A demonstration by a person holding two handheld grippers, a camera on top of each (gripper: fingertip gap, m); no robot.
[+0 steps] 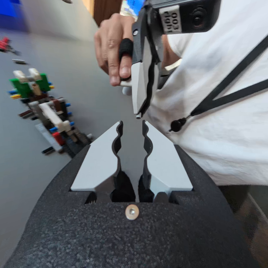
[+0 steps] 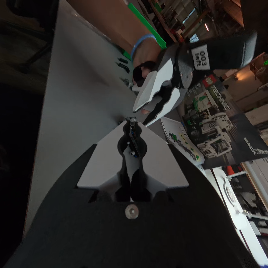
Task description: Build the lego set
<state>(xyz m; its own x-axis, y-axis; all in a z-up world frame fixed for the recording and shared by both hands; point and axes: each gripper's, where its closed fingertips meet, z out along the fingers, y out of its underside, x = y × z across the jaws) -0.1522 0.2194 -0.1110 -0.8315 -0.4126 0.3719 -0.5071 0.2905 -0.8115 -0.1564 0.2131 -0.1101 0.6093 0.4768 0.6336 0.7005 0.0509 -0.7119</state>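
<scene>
My right gripper (image 2: 132, 123) is shut on a small light grey pin (image 2: 132, 120) that sticks out past its tips. In the left wrist view the right gripper (image 1: 140, 112) hangs point-down with the pin (image 1: 138, 116) just beyond my left gripper (image 1: 132, 122). The left gripper is open and empty, its tips either side of the pin without touching it. It also shows in the right wrist view (image 2: 141, 116), open. The partly built lego model (image 1: 43, 110), green, white, brown and black, lies on the grey table (image 1: 87, 87) at the left.
A black beam with blue pins (image 2: 134, 139) shows through the gap in my right fingers. An instruction booklet (image 2: 182, 142) and the set's box (image 2: 217, 123) lie on the right. Loose parts (image 1: 18, 61) lie beyond the model. A person's hand (image 1: 113, 47) and white shirt (image 1: 203, 116) are close.
</scene>
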